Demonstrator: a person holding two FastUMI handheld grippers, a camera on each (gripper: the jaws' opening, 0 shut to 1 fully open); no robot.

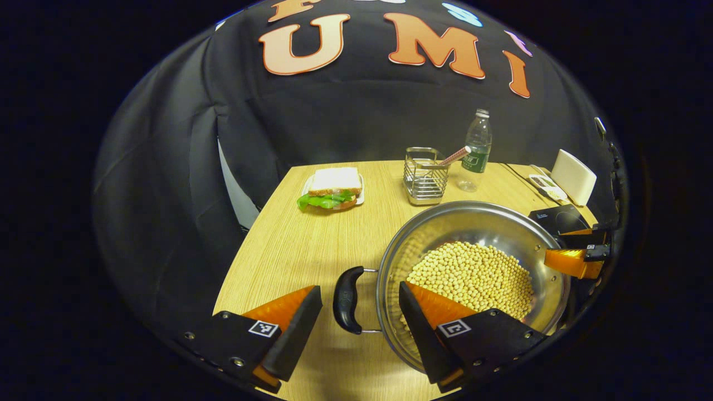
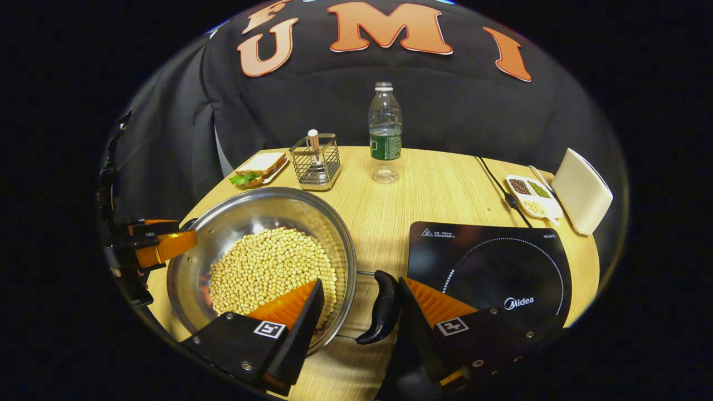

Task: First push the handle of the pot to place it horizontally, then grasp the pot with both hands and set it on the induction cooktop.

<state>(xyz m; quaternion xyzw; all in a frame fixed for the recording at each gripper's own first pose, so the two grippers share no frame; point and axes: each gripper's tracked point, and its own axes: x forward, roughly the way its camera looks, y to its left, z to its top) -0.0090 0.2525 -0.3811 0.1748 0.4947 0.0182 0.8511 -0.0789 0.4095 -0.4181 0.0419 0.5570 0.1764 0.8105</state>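
A steel pot (image 1: pixel 473 223) (image 2: pixel 256 211) holding yellow beans stands on the wooden table, with a black handle on each side. My left gripper (image 1: pixel 359 320) is open and straddles the pot's left handle (image 1: pixel 348 299); one finger is outside the handle, the other over the rim above the beans. My right gripper (image 2: pixel 362 314) is open around the right handle (image 2: pixel 384 306) in the same way, its outer finger close against the handle. The black induction cooktop (image 2: pixel 490 267) lies just right of the pot. Each gripper also appears at the pot's far side in the other's view.
At the back of the table (image 2: pixel 434 184) are a sandwich on a plate (image 1: pixel 332 189), a wire basket (image 2: pixel 316 161) with a utensil and a water bottle (image 2: pixel 385 133). A divided dish of beans (image 2: pixel 532 195), a white box (image 2: pixel 582 189) and a cable lie behind the cooktop.
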